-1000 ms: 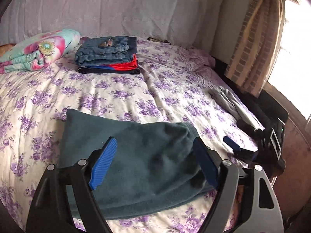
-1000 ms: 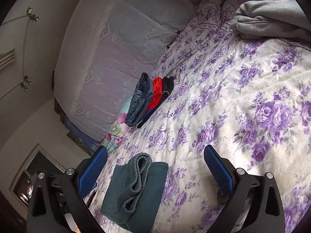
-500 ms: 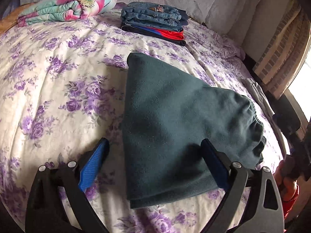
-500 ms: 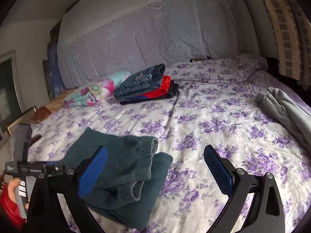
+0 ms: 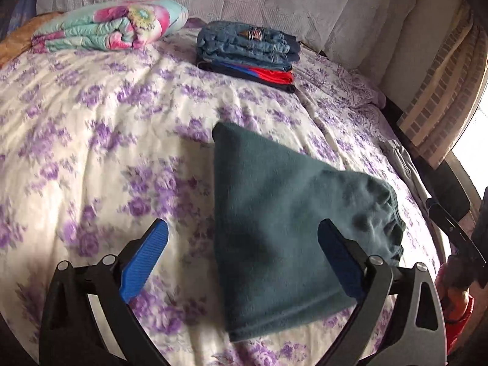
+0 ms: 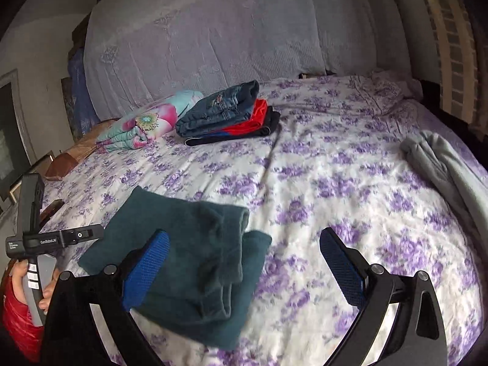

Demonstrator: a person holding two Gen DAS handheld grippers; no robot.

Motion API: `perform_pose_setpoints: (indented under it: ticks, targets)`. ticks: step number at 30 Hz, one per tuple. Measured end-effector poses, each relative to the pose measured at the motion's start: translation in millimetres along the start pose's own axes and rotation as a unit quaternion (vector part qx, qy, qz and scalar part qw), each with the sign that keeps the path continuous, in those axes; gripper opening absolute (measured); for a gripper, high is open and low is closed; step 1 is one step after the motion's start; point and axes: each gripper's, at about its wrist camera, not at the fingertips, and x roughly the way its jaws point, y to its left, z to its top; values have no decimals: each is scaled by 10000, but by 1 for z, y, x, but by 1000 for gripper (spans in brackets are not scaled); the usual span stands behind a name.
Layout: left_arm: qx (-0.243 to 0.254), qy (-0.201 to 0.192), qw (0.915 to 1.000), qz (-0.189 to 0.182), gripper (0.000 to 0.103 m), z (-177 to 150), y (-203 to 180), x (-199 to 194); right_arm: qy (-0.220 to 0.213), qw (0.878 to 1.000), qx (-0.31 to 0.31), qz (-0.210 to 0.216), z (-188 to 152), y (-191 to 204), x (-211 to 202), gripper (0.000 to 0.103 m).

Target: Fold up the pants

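Left wrist view: taken from low over the near edge of the bed [image 5: 91, 140], aimed down and across toward the headboard. Right wrist view: taken from beside it, further right, aimed the same way. Shared by both: the folded green pants [image 5: 283, 213] [image 6: 195, 256] close in front, the clothes stack [image 5: 250, 52] [image 6: 228, 113] far back.

A bed [image 5: 91, 128] in a white cover with purple flowers fills my view. Folded teal pants [image 5: 274, 219] lie near me at about 5 o'clock. A stack of folded jeans and red and dark clothes [image 5: 248, 52] sits at 12 o'clock. A rolled floral quilt [image 5: 113, 26] lies at 11 o'clock. A grey garment [image 6: 442, 164] lies at 3 o'clock.
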Motion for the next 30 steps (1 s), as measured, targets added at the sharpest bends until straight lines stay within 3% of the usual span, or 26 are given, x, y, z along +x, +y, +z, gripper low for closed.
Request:
perform_pose_setpoints:
  ticks: [3,5,6,8,10,12,15,17,20,22,25,26,30]
  targets:
    - [48,-52,9998,163,98,15,1,9,453,9988,-151,-145,3,8,31,99]
    - [-82,266,9996,16,98,13,9,31,908,9956,-179,-134,-12,6,52,99]
    - [-164,549,9983,-107,98,6,14,47,1169,9930,-148,-5,-24,3,63,99]
    - [121,410,9990,-101,98,3,6,46,1570,9860,347,430,-36,-14,77,100]
    - [245,561,9980,-141,98,1,3,52,1230,9867,853,640,-37,-30,67,99]
    - [271,550,9980,-124,98,1,2,53,1321,9834,1018,716,-40,-35,71,100]
    - [200,519,9982,-206,98,1,5,52,1094,9890,895,436,-37,-28,62,99]
    - [111,489,9983,-313,98,2,9,51,564,9947,849,156,-30,-21,42,99]
    - [19,469,9980,-423,98,2,13,49,-28,9954,752,592,-18,-9,18,99]
    - [29,472,9980,-414,98,2,13,49,194,9965,452,676,-17,3,25,100]
    - [77,481,9981,-364,98,1,12,49,1361,9906,-77,-68,-35,13,68,99]
    - [82,483,9981,-363,98,1,12,49,1616,9868,118,-20,-41,8,76,100]
    - [68,511,9977,-436,98,1,14,47,1064,9900,863,349,-39,-20,38,99]
